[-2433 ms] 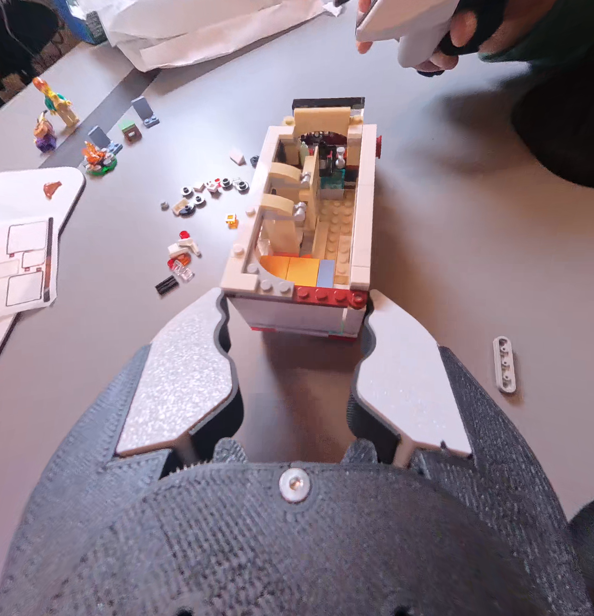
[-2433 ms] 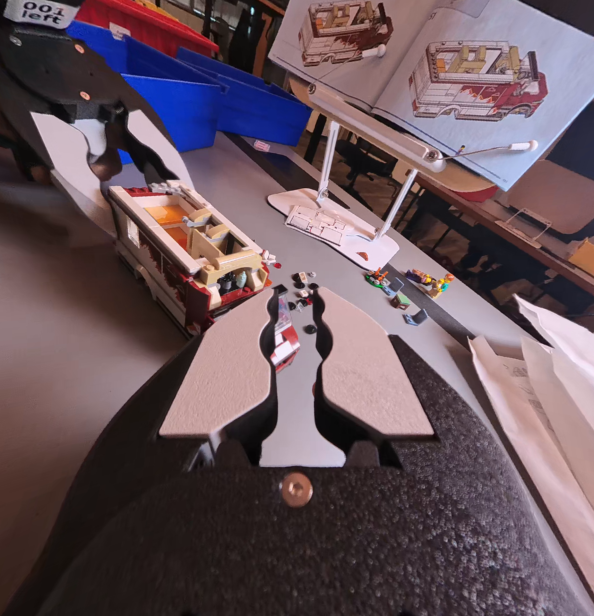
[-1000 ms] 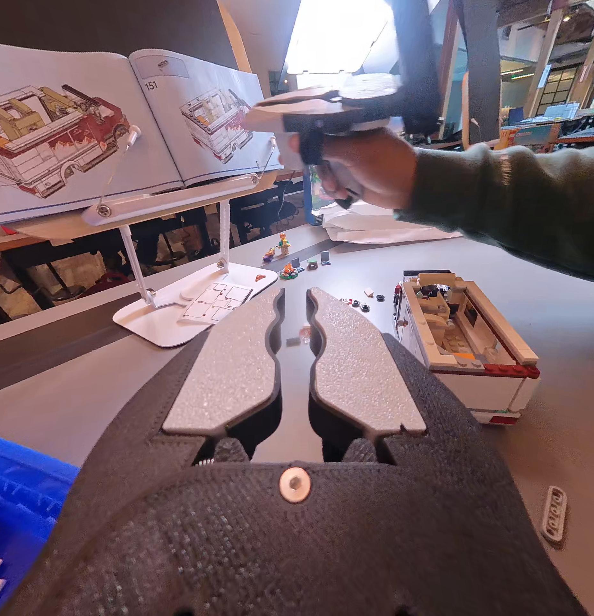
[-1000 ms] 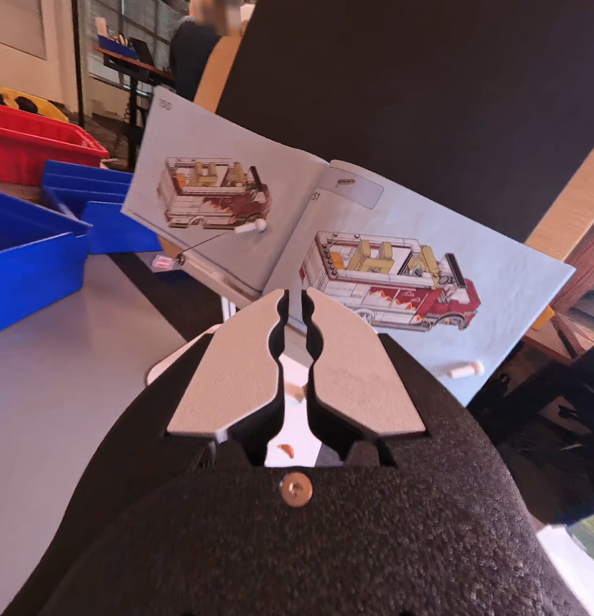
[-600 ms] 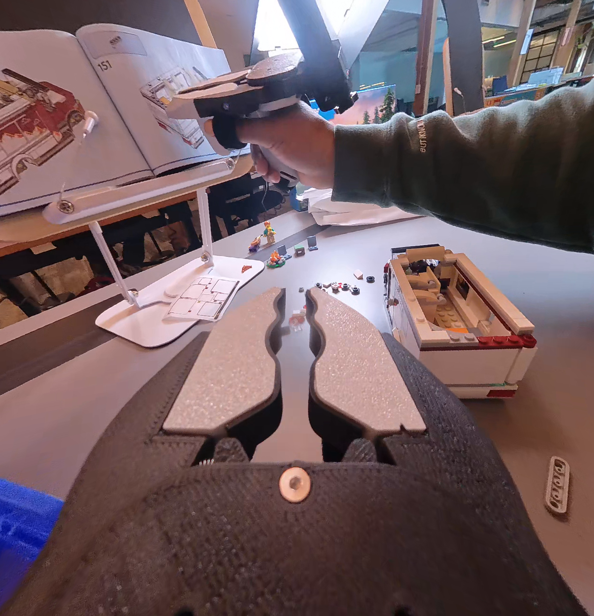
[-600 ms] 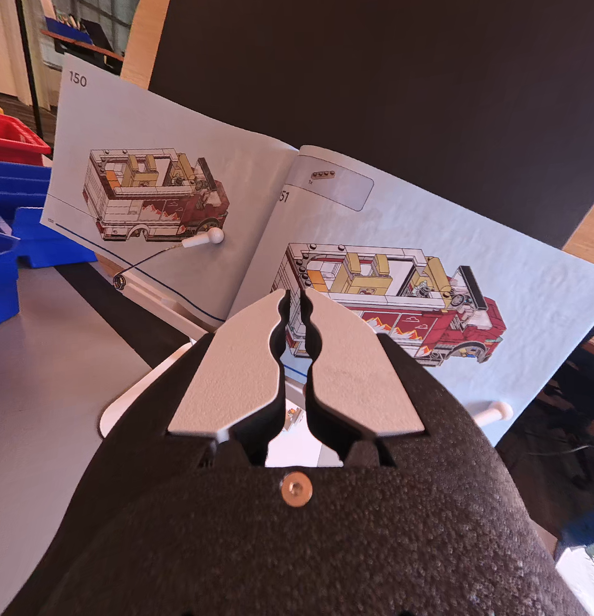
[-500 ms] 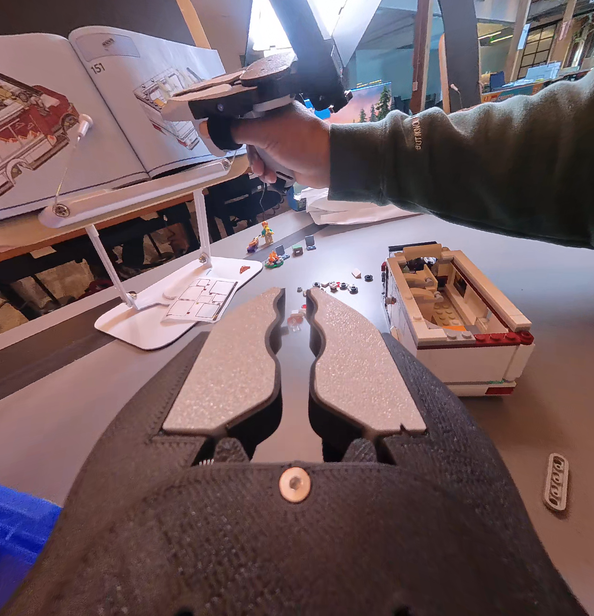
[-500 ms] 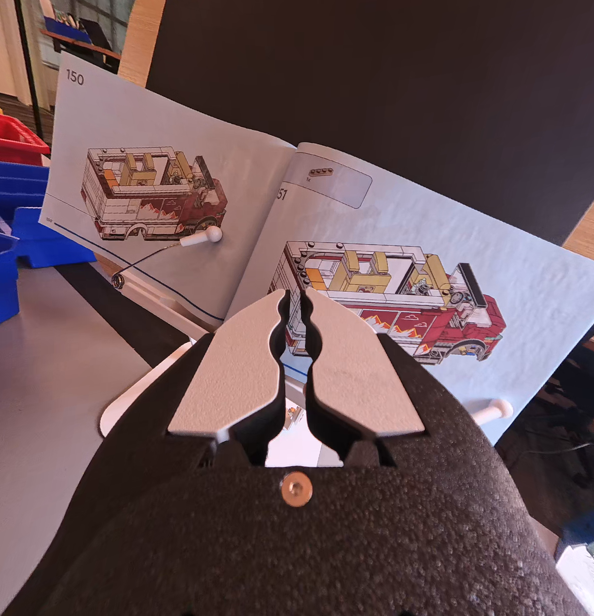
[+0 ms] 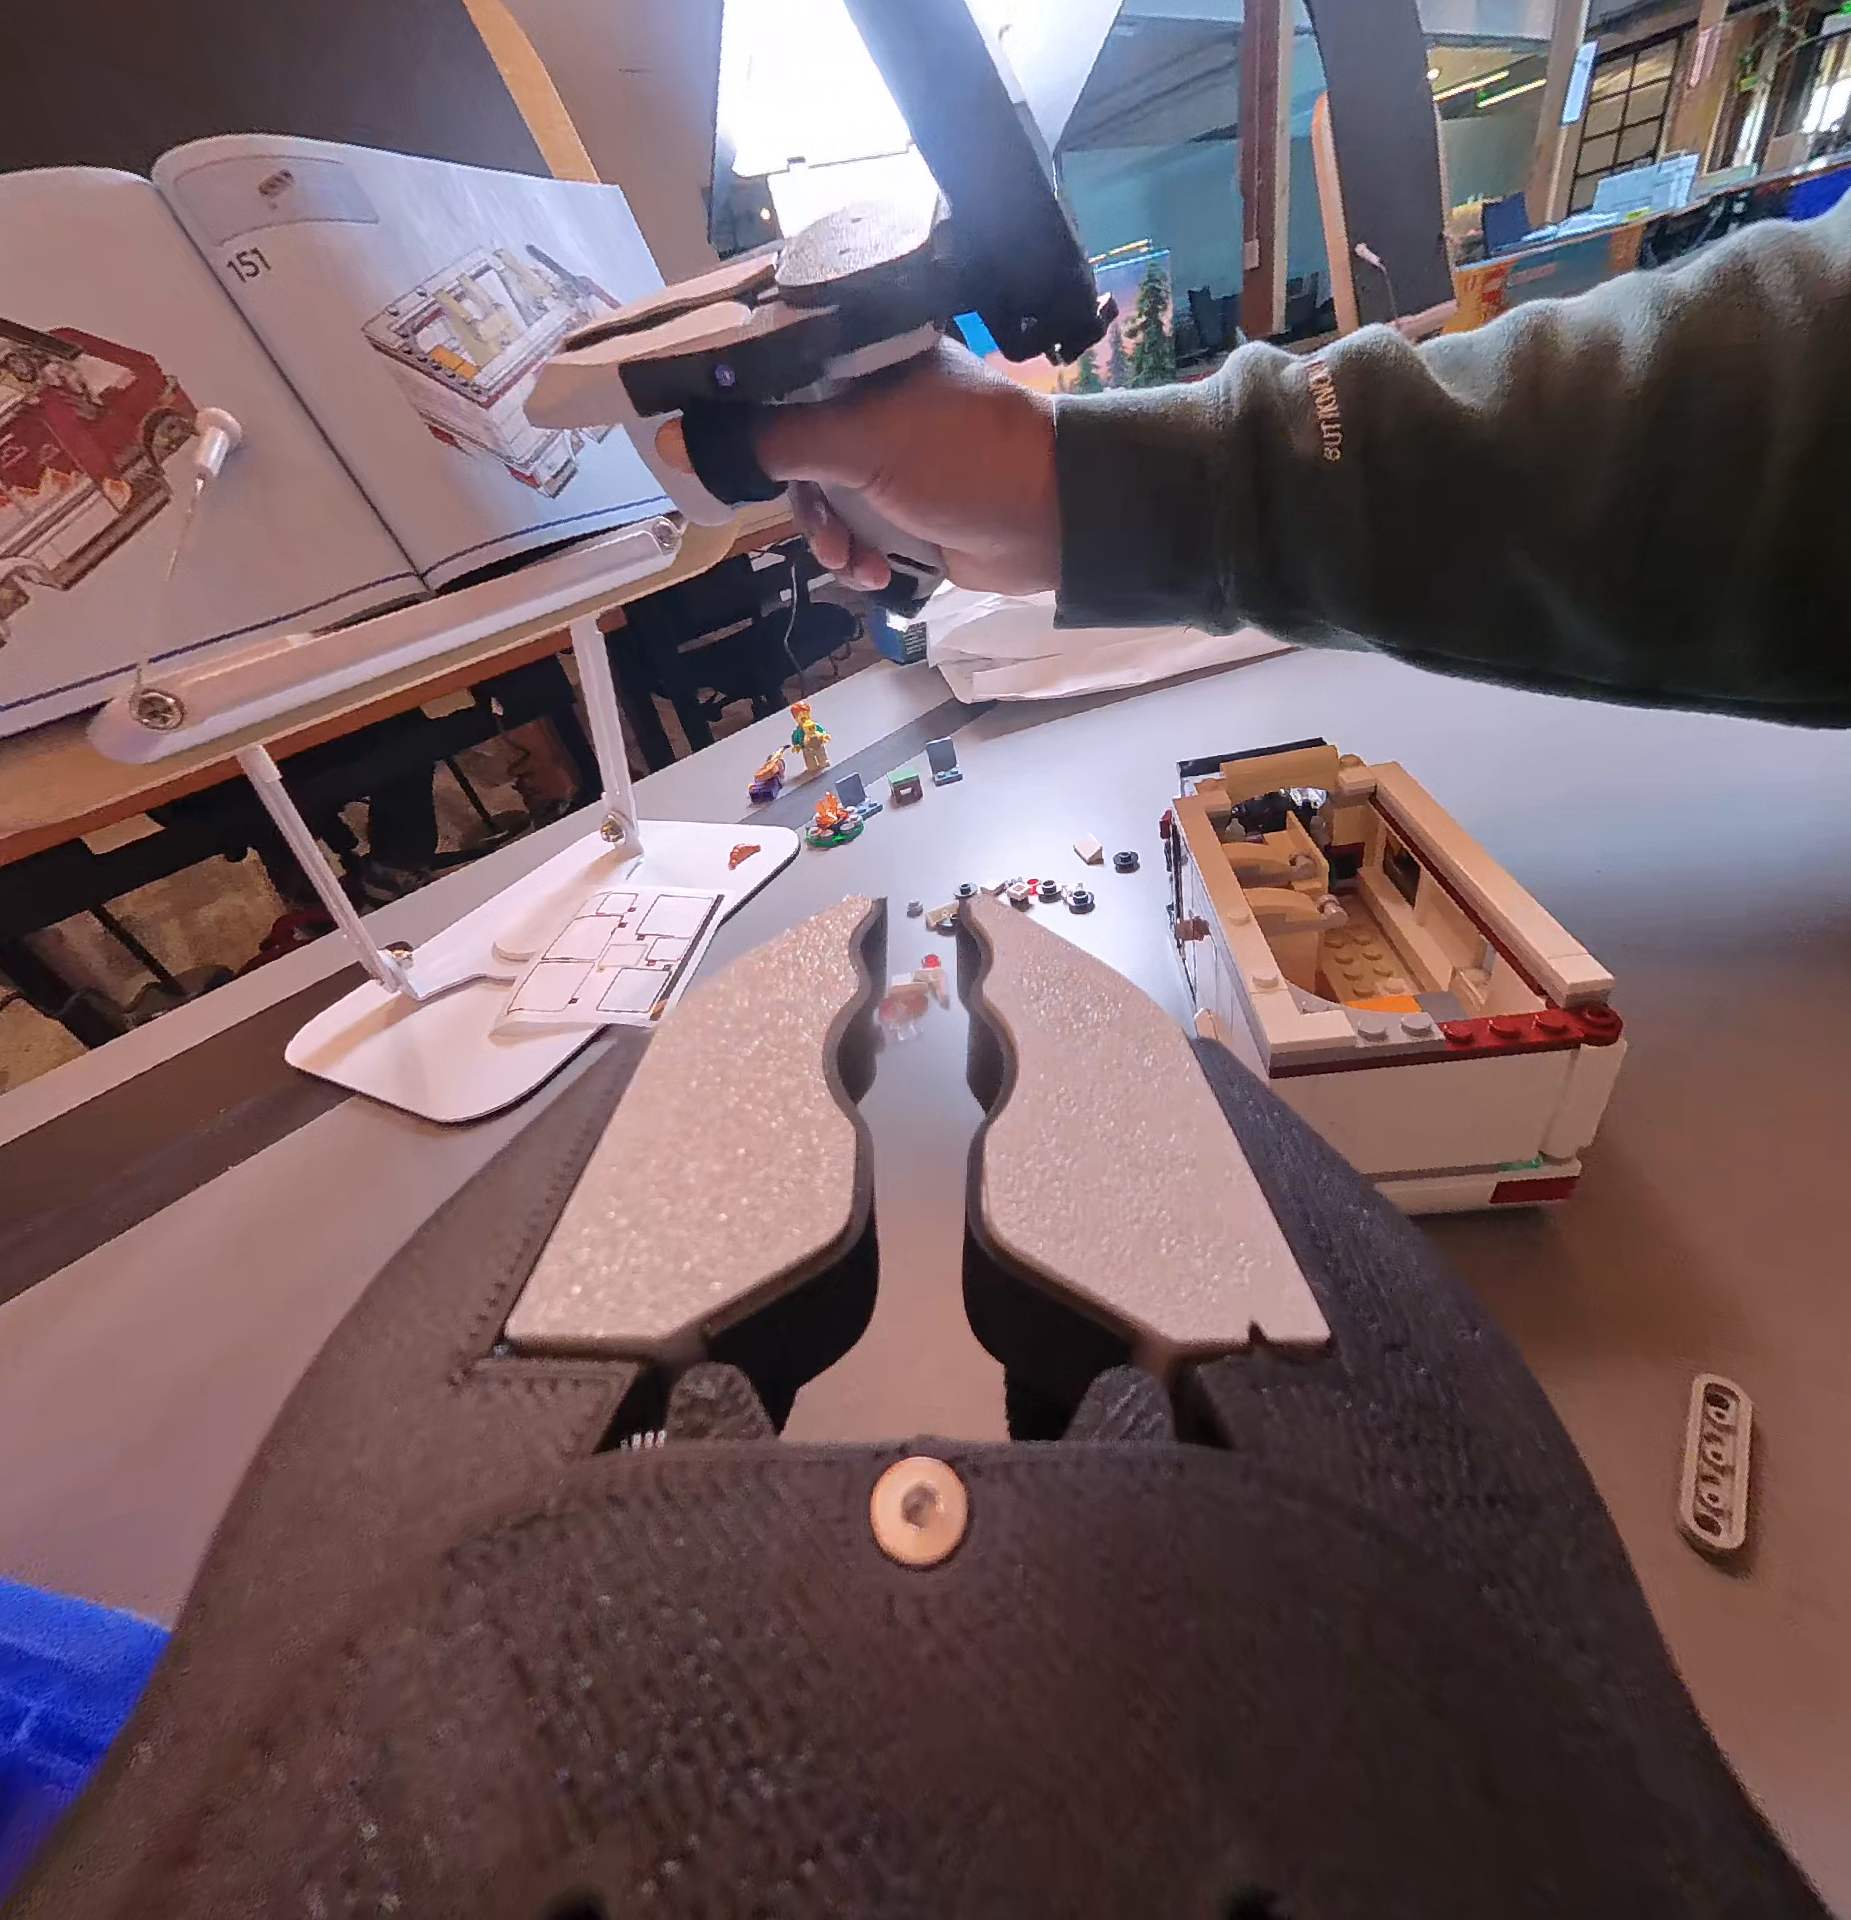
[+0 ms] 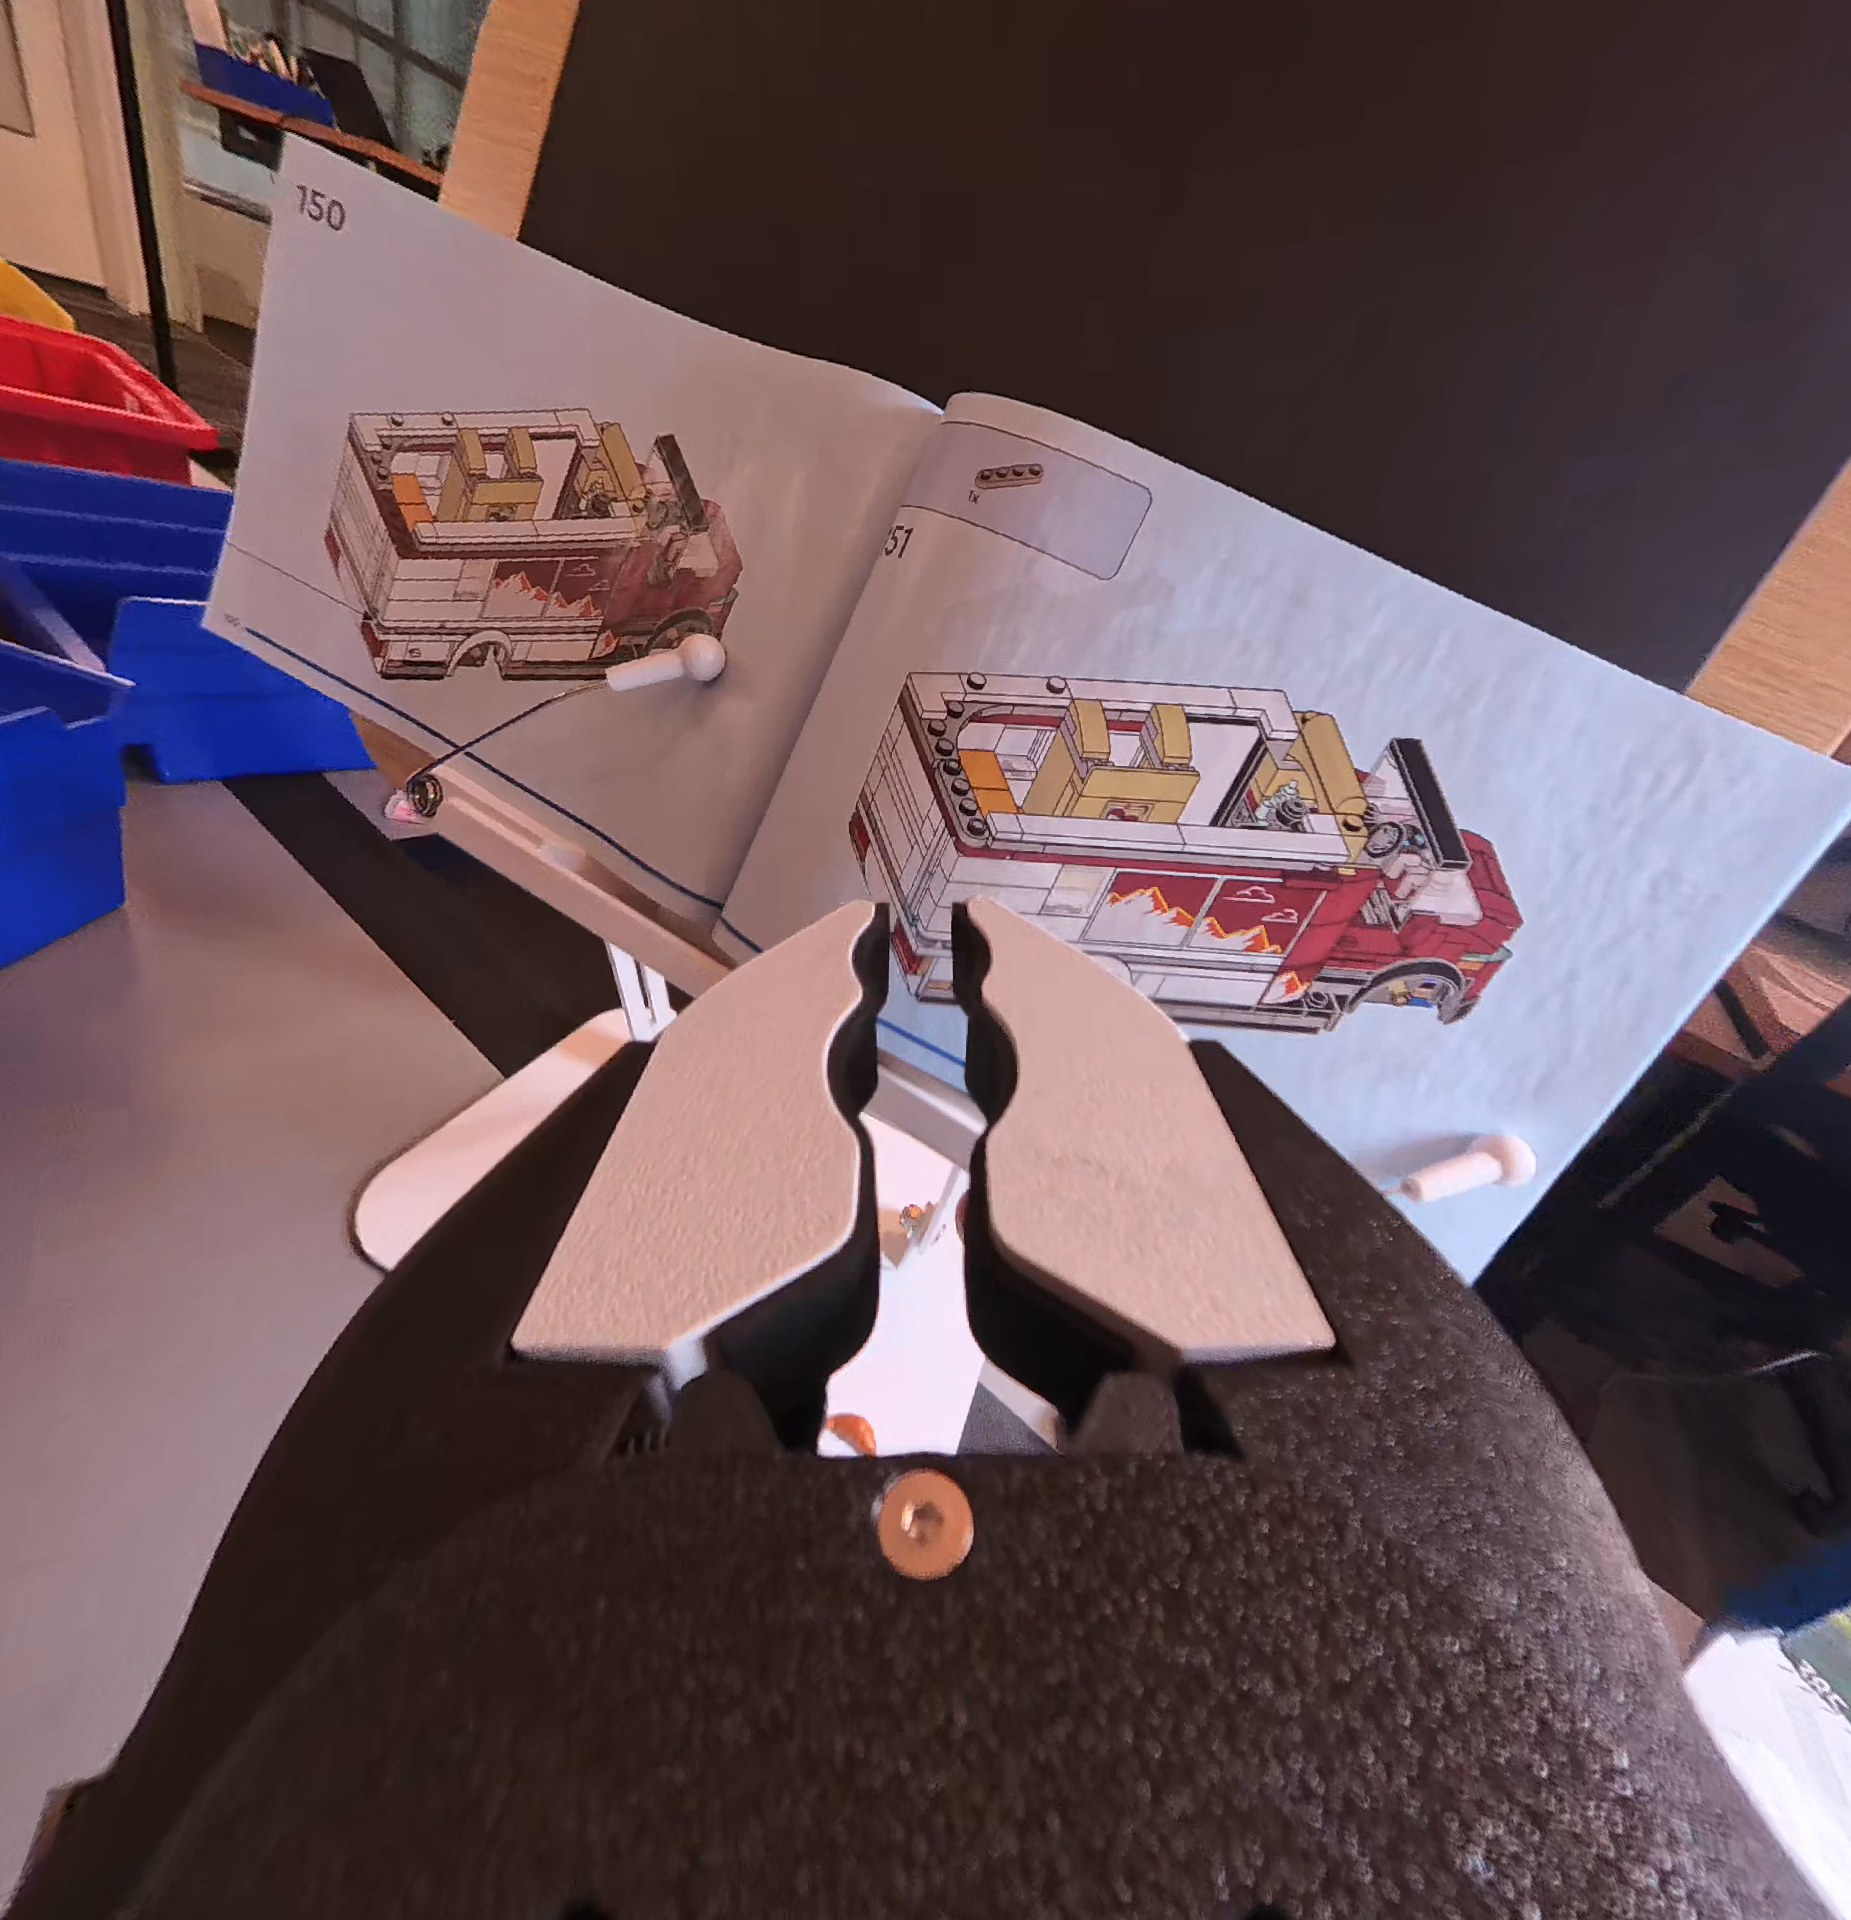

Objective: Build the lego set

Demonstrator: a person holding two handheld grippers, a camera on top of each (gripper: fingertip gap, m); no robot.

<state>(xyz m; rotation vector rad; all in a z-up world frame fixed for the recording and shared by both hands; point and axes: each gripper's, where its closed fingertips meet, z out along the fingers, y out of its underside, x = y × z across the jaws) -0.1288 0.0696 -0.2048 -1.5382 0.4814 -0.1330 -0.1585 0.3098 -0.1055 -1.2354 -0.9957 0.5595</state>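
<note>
My left gripper (image 9: 919, 909) hovers above the grey table (image 9: 1679, 1195). Its fingers stand a little apart with nothing between them. Small red and white brick pieces (image 9: 916, 997) lie on the table beyond the gap. A white, tan and dark red brick camper van without a roof (image 9: 1368, 966) stands to its right, untouched. My right gripper (image 10: 916, 912) is raised in front of the open instruction booklet (image 10: 1212, 644). It is slightly open and empty, its tips near the lower edge of the right page. It also shows in the left wrist view (image 9: 578, 384), held by a hand before the booklet (image 9: 401, 343).
The booklet rests on a white stand (image 9: 464, 1029). Small loose pieces (image 9: 1046, 891) and minifigures (image 9: 812, 736) lie beyond. A grey plate with holes (image 9: 1719, 1465) lies at the right. White paper bags (image 9: 1066, 644) are at the back, blue bins (image 10: 48, 727) and a red bin (image 10: 59, 405) at the left. My right fingertips sit around 25 cm from my left ones.
My left gripper let go of the van's rear end, drew back and narrowed. My right gripper rose from the table to the booklet, and its fingers parted slightly in the last half second.
</note>
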